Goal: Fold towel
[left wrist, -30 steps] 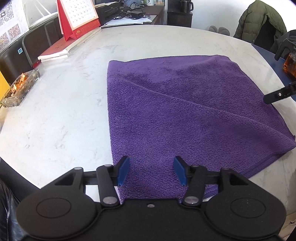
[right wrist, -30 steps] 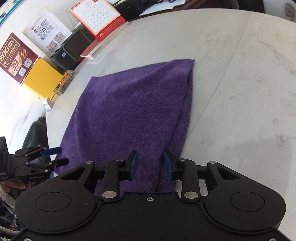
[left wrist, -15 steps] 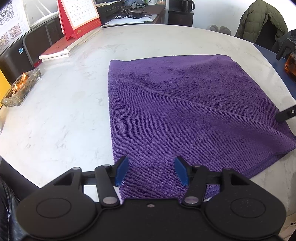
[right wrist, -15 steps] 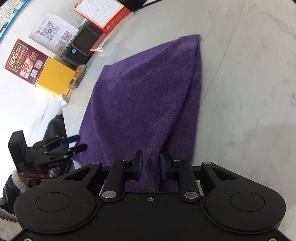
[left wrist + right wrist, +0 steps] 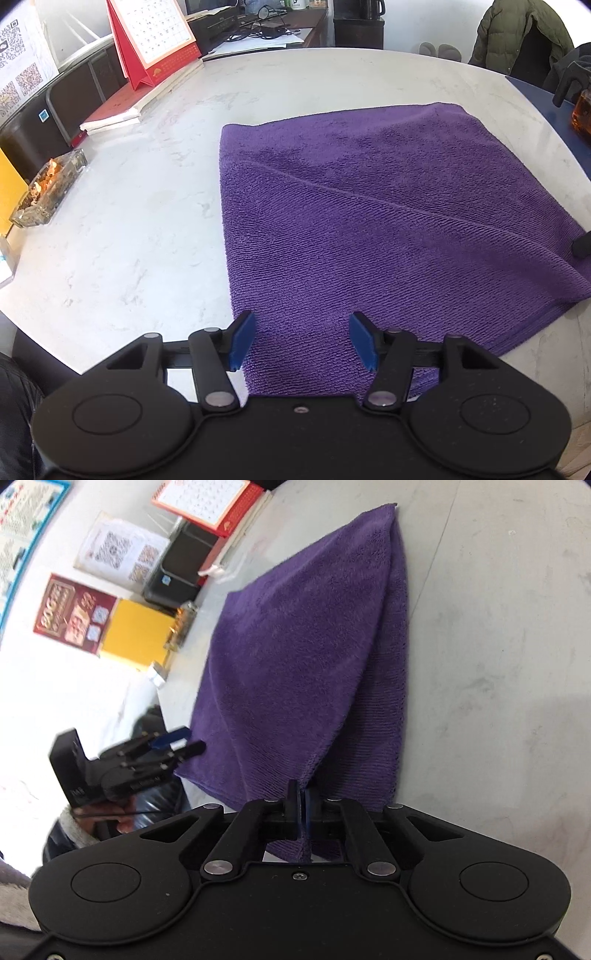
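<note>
A pale marble table (image 5: 122, 229) fills both views. On it lies a purple towel (image 5: 369, 221), the largest thing there, already doubled into a rough square with stacked layers showing along its near edge. It lies mostly flat, with one long crease running across it from the far left towards the near right.

Along the table's far left edge sit a red desk calendar (image 5: 155, 40), a stack of papers (image 5: 122, 110) and a glass ashtray (image 5: 50, 192), all well apart from the towel.

The right gripper (image 5: 302, 805) is pinched tight on the towel's near corner, its jaws closed with cloth between them. That corner is raised, so the top layer tents up from the table towards it.

The left gripper (image 5: 301, 341) hovers over the other near corner with its blue pads (image 5: 242, 339) wide apart, holding nothing.

The towel looks like soft, light terry. It would likely drape and sag rather than hold a shape, and its nap should grip well. The corners seem the best hold. Taking every layer at once would likely keep the stack from sliding apart.
</note>
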{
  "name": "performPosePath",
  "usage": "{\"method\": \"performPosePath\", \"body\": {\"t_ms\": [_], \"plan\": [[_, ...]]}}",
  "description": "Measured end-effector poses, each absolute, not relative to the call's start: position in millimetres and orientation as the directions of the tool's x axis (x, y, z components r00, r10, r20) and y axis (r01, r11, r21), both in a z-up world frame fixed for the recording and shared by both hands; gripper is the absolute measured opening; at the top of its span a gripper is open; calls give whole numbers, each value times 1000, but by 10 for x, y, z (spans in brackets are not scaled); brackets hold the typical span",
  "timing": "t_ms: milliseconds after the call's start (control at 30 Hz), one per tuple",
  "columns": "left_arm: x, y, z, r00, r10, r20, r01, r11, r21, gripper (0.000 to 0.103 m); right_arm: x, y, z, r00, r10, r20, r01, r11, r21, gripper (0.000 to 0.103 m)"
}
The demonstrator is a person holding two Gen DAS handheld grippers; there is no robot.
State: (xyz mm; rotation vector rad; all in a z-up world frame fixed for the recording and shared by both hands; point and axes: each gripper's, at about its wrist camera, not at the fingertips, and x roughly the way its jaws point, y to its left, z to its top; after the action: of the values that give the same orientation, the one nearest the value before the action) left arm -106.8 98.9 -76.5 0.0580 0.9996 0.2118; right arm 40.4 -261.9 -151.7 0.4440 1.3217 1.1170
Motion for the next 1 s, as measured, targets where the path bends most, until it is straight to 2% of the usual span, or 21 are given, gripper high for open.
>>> {"method": "performPosePath", "body": {"t_ms": [33, 133, 300, 433, 600, 1000], "plan": [[-1082, 968, -742, 526, 210, -825, -149, 977, 153, 50, 414, -2631, -1523, -138, 843, -520, -374, 442, 816, 2], [-1172, 846, -583, 581, 88, -809, -72, 996, 56, 50, 445, -2663, -1543, -134, 868, -478, -332, 415, 847, 2], [-1213, 359, -463, 596, -246, -764, 175, 969, -175, 50, 493, -2657, -1580, -137, 900, -413, -274, 366, 890, 2], [-1105, 9, -556, 556, -380, -739, 267, 924, -273, 50, 518, -2624, -1610, -134, 914, -382, -245, 343, 907, 2], [-997, -271, -691, 506, -441, -742, 326, 893, -309, 50, 569, -2597, -1608, -132, 926, -353, -228, 319, 920, 2], [-864, -501, -806, 490, -441, -752, 332, 892, -307, 50, 595, -2544, -1573, -142, 942, -305, -211, 272, 939, 2]]}}
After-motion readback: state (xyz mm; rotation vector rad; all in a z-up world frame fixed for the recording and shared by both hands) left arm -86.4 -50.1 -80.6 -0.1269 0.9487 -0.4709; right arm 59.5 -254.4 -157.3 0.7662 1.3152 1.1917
